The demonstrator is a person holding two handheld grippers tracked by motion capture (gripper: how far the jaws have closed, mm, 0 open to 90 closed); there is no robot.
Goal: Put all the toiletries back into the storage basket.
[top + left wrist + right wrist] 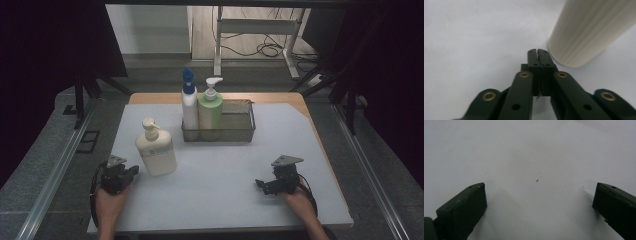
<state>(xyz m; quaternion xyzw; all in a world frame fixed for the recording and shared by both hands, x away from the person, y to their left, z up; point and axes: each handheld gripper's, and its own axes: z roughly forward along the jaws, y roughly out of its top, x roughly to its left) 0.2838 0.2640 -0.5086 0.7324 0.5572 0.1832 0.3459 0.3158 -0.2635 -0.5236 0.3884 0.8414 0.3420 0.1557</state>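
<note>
A cream pump bottle (156,148) stands upright on the grey mat (225,190), left of centre. Just left of its base lies my left gripper (134,171), held in a hand, pointing at the bottle. In the left gripper view its jaws meet with nothing between them, tips (538,51) a short way from the ribbed bottle wall (584,32). My right gripper (261,185) rests on the mat at the front right, jaws pointing left. In the right gripper view the two pads (461,210) stand wide apart over bare mat (531,157).
A wire basket (235,131) stands at the mat's far middle. It holds a white bottle with a blue cap (189,102) and a green pump bottle (210,107), both at its left end. Metal rails (60,165) run along both table sides.
</note>
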